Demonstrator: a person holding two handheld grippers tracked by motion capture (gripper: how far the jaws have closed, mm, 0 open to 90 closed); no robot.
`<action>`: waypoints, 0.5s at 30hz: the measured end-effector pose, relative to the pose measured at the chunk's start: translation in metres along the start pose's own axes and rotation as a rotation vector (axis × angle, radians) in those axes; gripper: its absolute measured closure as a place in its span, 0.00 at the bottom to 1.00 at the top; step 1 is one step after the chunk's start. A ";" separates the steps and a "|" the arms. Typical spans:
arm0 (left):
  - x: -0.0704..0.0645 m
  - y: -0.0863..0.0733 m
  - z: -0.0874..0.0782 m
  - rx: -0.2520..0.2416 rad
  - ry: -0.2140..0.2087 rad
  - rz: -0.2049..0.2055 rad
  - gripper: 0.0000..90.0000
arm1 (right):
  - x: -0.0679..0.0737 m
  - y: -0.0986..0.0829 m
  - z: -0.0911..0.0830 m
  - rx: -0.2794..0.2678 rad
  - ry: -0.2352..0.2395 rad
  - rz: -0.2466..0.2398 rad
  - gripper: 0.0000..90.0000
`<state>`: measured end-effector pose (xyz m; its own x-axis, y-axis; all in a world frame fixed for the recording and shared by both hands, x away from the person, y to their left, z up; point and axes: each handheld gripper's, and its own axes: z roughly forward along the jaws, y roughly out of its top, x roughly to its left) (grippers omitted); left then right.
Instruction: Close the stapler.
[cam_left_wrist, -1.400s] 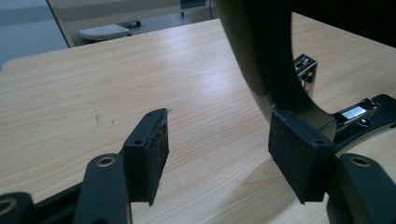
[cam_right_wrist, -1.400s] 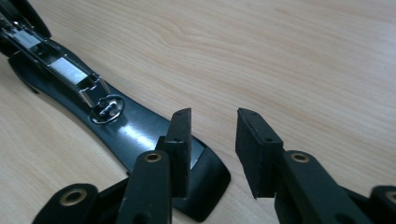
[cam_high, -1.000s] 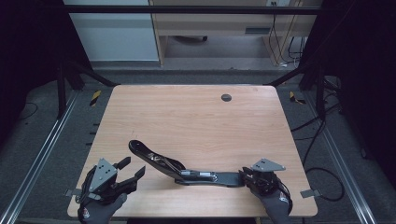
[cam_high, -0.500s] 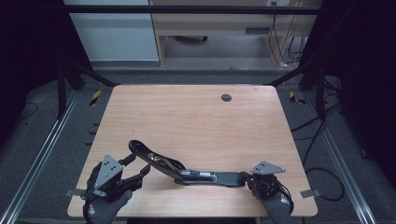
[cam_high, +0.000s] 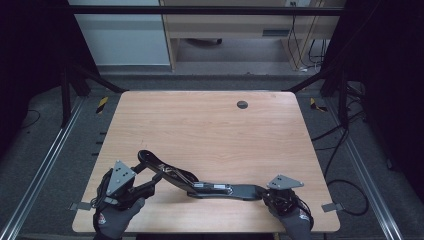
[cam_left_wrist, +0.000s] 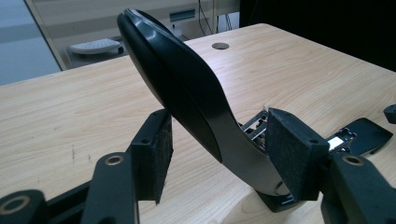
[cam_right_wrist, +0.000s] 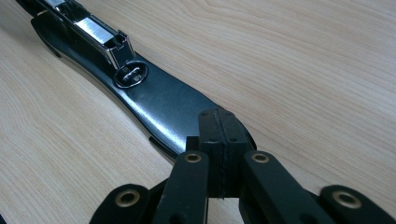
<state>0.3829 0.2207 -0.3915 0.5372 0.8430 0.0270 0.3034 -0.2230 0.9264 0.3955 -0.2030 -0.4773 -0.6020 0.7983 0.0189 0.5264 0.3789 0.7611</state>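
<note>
Opened stapler (cam_high: 200, 182) low in frame near the bench (cam_high: 210, 130) front edge; left gripper (cam_high: 150, 182) wide astride its raised arm; right gripper (cam_high: 265, 192) clamped on its base tip; upper bench open

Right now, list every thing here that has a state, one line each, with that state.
Stapler: swung wide open, base flat on the table, top arm raised.
Left tool: open, pads either side of the top arm, gap visible at the left pad.
Right tool: shut, pads pressed together over the base's end.
</note>
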 end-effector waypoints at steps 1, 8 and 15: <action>0.001 0.001 0.001 0.005 0.000 0.003 0.46 | 0.000 0.000 0.000 0.000 0.004 0.005 1.00; 0.006 0.005 0.007 -0.002 0.003 -0.018 0.53 | -0.002 -0.001 0.007 0.018 0.004 0.001 1.00; 0.007 0.007 0.008 -0.003 0.003 -0.040 0.56 | -0.002 -0.002 0.014 0.040 0.009 -0.001 1.00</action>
<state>0.3948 0.2211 -0.3882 0.5224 0.8526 -0.0093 0.3222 -0.1872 0.9280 0.4037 -0.1988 -0.4878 -0.6074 0.7940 0.0243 0.5494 0.3978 0.7348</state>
